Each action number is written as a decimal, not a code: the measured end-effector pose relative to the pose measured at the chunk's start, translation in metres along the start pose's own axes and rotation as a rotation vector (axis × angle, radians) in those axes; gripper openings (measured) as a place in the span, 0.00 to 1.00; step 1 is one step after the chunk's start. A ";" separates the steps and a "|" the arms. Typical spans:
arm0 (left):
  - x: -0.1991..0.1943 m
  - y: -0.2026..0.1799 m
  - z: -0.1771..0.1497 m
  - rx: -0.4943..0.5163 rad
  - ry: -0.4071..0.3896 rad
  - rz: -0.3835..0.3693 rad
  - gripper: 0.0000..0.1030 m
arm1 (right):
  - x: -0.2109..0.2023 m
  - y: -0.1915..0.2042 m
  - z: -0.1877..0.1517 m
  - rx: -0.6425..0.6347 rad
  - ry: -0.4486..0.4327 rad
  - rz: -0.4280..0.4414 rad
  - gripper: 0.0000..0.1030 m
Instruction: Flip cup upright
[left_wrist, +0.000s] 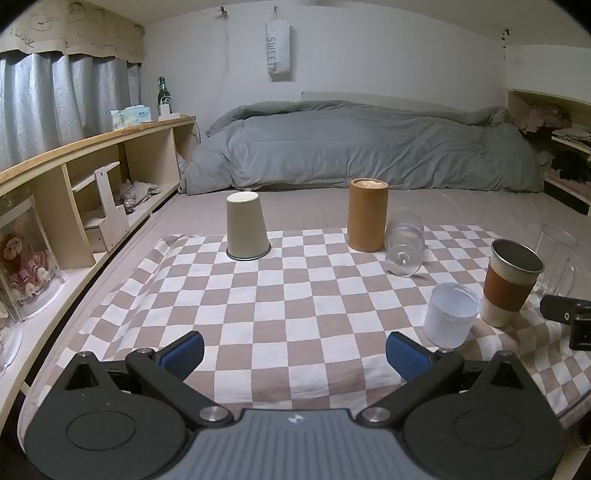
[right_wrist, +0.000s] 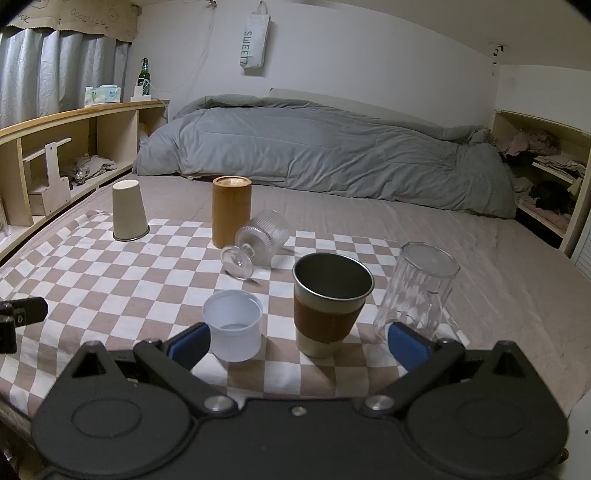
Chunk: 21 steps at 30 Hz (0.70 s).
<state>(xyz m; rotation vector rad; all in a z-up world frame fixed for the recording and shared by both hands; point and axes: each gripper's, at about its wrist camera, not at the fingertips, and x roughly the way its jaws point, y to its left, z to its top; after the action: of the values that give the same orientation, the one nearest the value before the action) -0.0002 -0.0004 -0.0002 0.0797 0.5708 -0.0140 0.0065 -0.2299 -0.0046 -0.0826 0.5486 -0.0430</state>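
Ahead of our left gripper (left_wrist: 294, 354) and a little to its left, the beige cup (left_wrist: 246, 229) stands mouth-down on the checkered cloth (left_wrist: 258, 317), well apart from the fingertips. Further right and about as far off, the brown cylinder (left_wrist: 368, 215) stands on end, and the ribbed glass (left_wrist: 404, 242) lies on its side just beside it, foot toward us. From our right gripper (right_wrist: 299, 341) we see the same glass (right_wrist: 258, 240) straight ahead, past the near cups, with the cylinder (right_wrist: 231, 210) behind it and the beige cup (right_wrist: 128, 211) far off to the left.

Close in front of the right gripper, the sleeved cup (right_wrist: 328, 302) stands upright with its mouth open to us. The white cup (right_wrist: 234, 319) stands upright just beside the left finger, and the clear glass (right_wrist: 417, 291) stands mouth-down just behind the right finger.

Both grippers have their blue pads (left_wrist: 184, 350) spread wide and grasp nothing. The left one hovers over bare cloth; the right one has the sleeved cup roughly between its fingers but ahead of them. We cannot tell whether the white cup touches the pad.
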 end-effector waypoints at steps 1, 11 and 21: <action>0.000 0.000 0.000 -0.001 0.000 0.000 1.00 | 0.000 0.000 0.000 0.000 0.000 0.000 1.00; 0.000 0.000 0.000 0.000 0.001 -0.002 1.00 | 0.000 0.000 0.000 -0.003 -0.003 -0.002 1.00; 0.000 0.000 0.000 -0.002 0.000 -0.002 1.00 | 0.000 0.000 0.000 -0.003 -0.003 -0.003 1.00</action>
<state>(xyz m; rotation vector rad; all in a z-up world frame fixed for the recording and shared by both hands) -0.0001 -0.0003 -0.0002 0.0769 0.5713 -0.0154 0.0060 -0.2295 -0.0045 -0.0864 0.5452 -0.0445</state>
